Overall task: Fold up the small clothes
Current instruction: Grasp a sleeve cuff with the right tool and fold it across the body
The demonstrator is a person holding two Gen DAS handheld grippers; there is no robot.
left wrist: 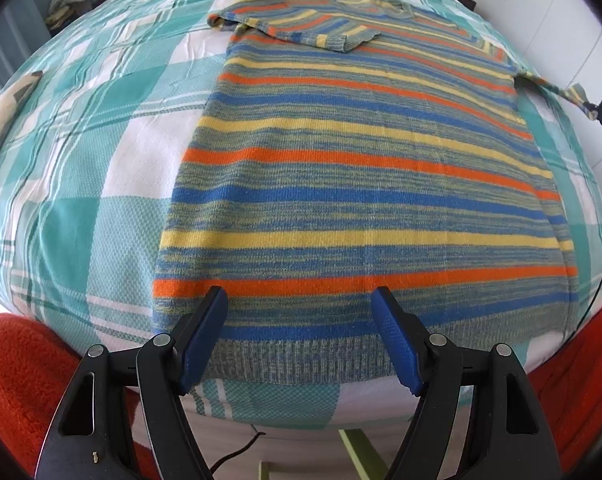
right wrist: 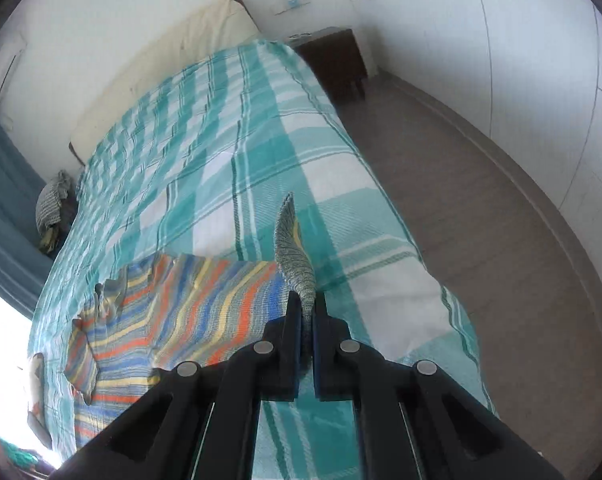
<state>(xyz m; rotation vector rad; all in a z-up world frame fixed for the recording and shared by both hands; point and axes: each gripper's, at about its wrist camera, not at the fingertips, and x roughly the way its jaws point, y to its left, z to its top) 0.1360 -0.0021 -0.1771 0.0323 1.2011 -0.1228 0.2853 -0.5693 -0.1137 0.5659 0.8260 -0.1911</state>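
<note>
Currently: sweater (left wrist: 341,184) flat on bed (left wrist: 113,152), one sleeve already folded in. Right hand-held gripper (right wrist: 308,320) clamped on other sleeve cuff (right wrist: 295,256); left hand-held gripper (left wrist: 299,336) apart over hem. Advise carrying cuff across chest, keeping body unwrinkled. Plaid cover; nightstand (right wrist: 333,60) beyond sweater.

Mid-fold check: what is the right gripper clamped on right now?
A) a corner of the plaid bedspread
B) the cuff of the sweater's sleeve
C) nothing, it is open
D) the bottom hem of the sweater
B: in the right wrist view the right gripper is shut on the ribbed sleeve cuff of the striped sweater, while the left gripper stands open above the hem.
</note>
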